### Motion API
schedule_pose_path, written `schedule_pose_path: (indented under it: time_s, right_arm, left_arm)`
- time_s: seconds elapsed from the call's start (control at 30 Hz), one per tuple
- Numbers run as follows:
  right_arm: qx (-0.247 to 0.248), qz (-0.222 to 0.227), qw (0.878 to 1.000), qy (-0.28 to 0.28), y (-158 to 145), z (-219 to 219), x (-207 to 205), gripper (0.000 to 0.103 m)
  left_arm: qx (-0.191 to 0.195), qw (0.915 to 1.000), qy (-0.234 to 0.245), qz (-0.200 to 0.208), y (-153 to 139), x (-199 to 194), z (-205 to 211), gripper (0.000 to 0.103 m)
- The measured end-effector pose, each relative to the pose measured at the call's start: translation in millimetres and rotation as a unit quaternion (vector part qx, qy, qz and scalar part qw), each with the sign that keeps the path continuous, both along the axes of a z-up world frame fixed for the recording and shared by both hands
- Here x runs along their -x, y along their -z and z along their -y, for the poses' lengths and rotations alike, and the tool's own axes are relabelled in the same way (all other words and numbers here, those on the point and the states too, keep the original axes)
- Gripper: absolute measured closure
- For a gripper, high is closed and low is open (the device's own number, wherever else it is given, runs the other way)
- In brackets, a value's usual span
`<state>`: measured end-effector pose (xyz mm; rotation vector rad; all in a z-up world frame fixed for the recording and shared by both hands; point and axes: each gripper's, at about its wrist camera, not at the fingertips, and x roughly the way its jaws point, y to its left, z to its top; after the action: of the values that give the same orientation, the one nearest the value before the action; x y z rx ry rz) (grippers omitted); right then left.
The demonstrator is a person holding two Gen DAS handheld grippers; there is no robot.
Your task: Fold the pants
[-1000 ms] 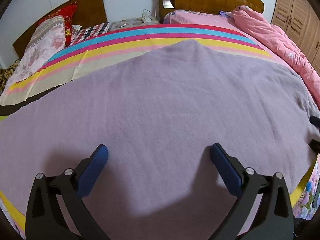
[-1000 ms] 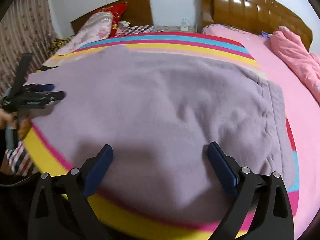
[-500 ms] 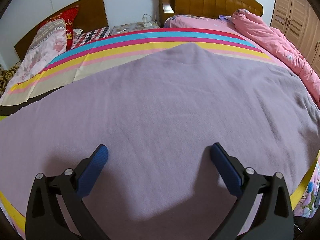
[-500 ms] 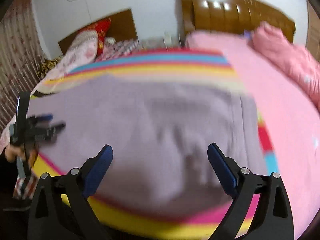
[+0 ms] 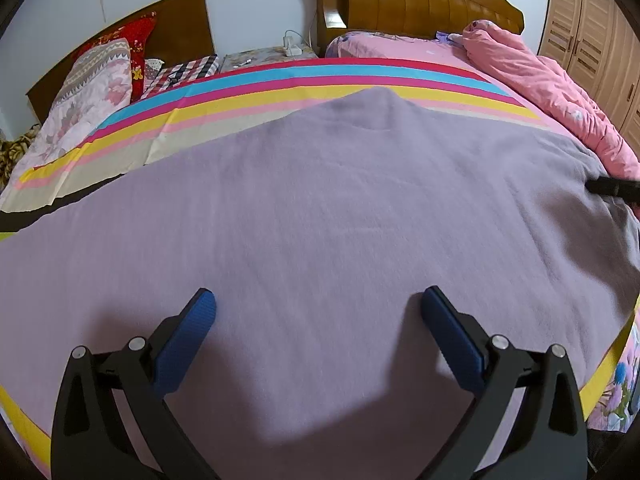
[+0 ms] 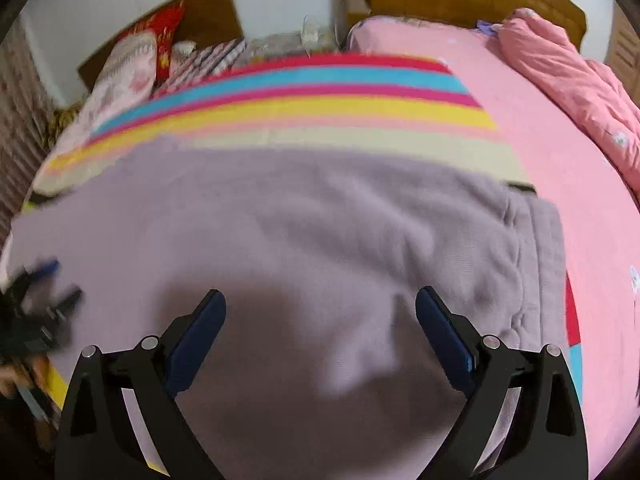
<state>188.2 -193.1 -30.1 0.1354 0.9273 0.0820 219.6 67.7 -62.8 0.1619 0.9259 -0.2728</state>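
Note:
Mauve fleece pants [image 5: 320, 216] lie spread flat across the bed, filling most of both views; the same pants [image 6: 304, 232] show a ribbed waistband at their right end in the right wrist view. My left gripper [image 5: 320, 300] hovers open just above the cloth, nothing between its blue pads. My right gripper [image 6: 320, 302] is also open over the pants near the waistband end, holding nothing. The right gripper's tip [image 5: 612, 186] pokes in at the far right of the left view. The left gripper [image 6: 40, 304] appears blurred at the left edge of the right view.
A striped sheet [image 5: 280, 92] covers the bed beyond the pants. A pink quilt [image 5: 552, 88] is bunched at the right. Pillows [image 5: 96, 92] lie at the back left, wooden headboards [image 5: 420, 8] behind, a wardrobe [image 5: 592, 28] at far right. A person's hand [image 6: 8, 376] shows lower left.
My right gripper has swung forward over the pants toward the waistband end, its view blurred by motion. My left gripper stayed nearly still. Both stayed open.

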Motion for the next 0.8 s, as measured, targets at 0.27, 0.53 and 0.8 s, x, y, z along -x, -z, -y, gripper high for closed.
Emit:
schedule_pose_path:
  time_s: [0.27,0.53,0.8]
  right_arm:
    - [0.063,-0.044,0.997,0.004,37,-31,-68,0.005]
    - [-0.015,0.001,1.0,0.028,28,-3,-53,0.005]
    - [-0.082,0.036,0.993,0.083,-1,48,-35,0.005]
  left_arm:
    - [0.002,1.0,0.0,0.003,0,2,-2,0.001]
    - [0.077,0.9953,0.057,-0.014,-52,-11,25,0.002]
    - [0.068,0.9831,0.169,-0.014,-38,-103,128,0.002]
